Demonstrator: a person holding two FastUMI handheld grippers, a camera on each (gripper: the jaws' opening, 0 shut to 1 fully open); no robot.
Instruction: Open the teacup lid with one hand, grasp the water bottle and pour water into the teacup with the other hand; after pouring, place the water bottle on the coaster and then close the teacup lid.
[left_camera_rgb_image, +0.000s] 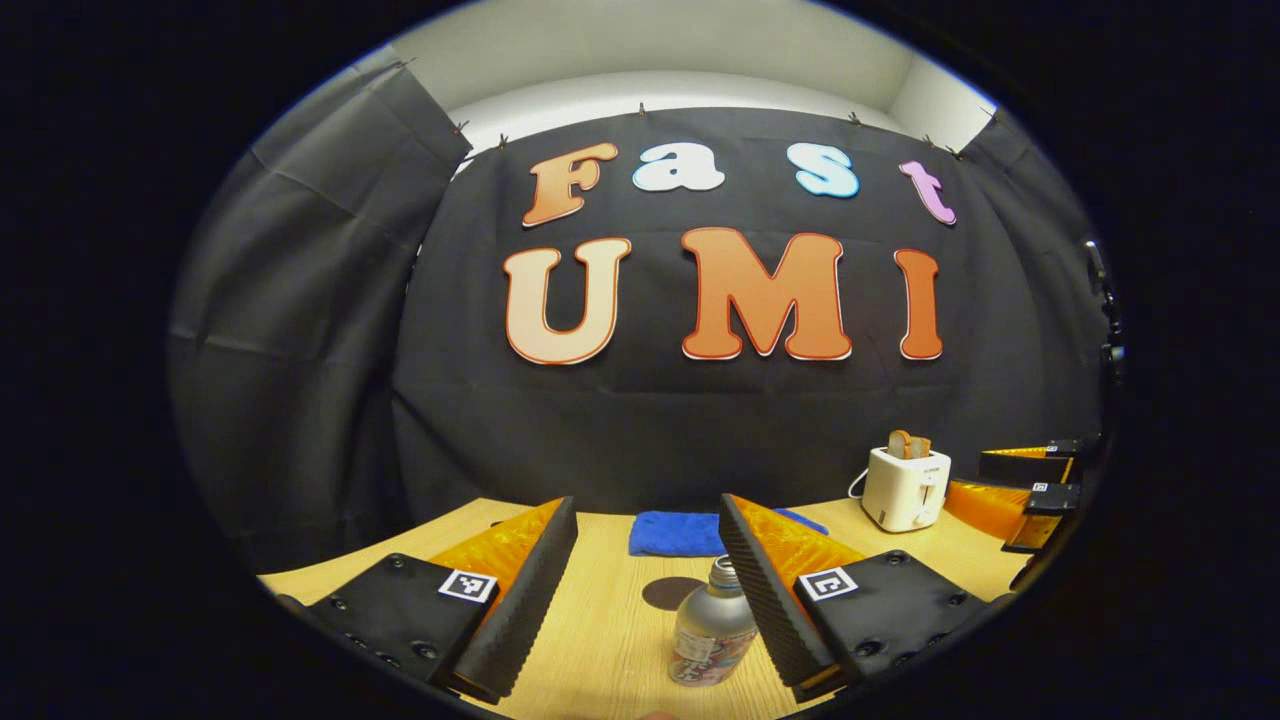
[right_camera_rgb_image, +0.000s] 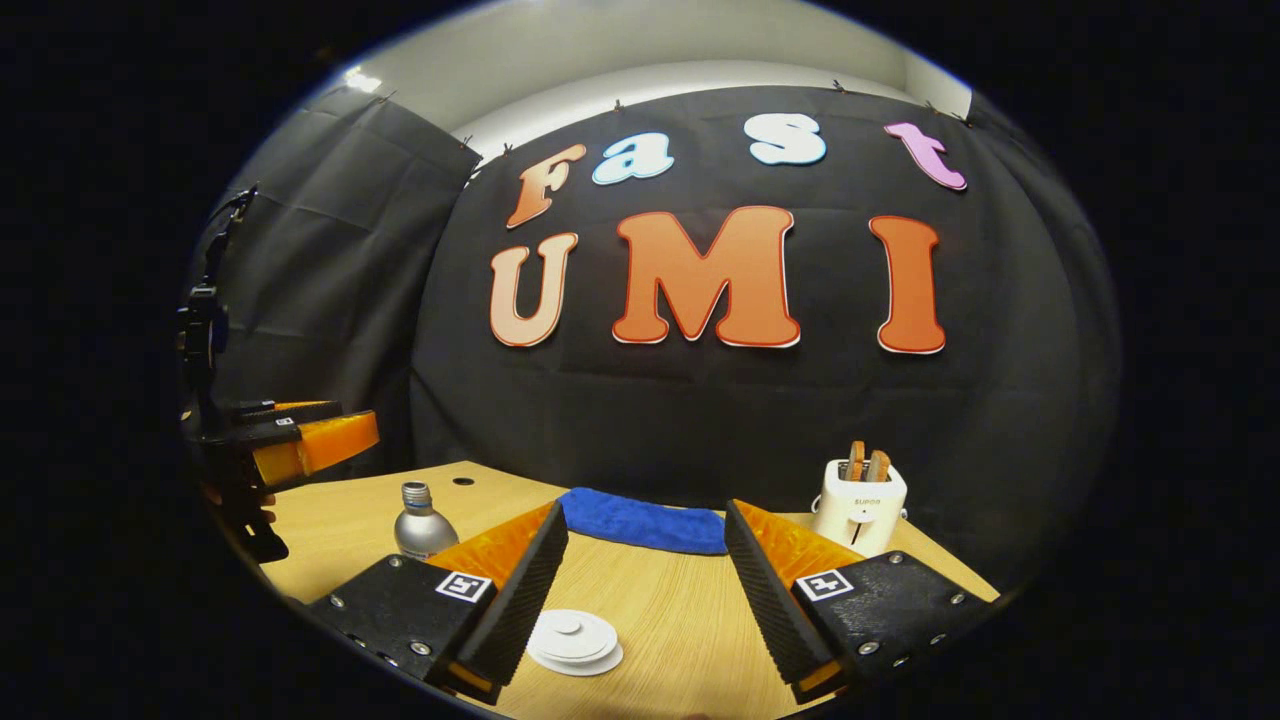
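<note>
Both views sat low over the table (left_camera_rgb_image: 600, 640), facing the back wall. The left gripper view looked from the left, close to the bottle (left_camera_rgb_image: 712, 630); both shared the towel (right_camera_rgb_image: 645, 520) and toaster (right_camera_rgb_image: 858, 505).

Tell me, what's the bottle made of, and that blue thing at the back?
The bottle looks like metal, probably aluminium: matte silver body, threaded neck, a printed label low down. The blue thing looks like soft cloth, perhaps a fuzzy towel: it lies limp and folded, without any shine.
</note>
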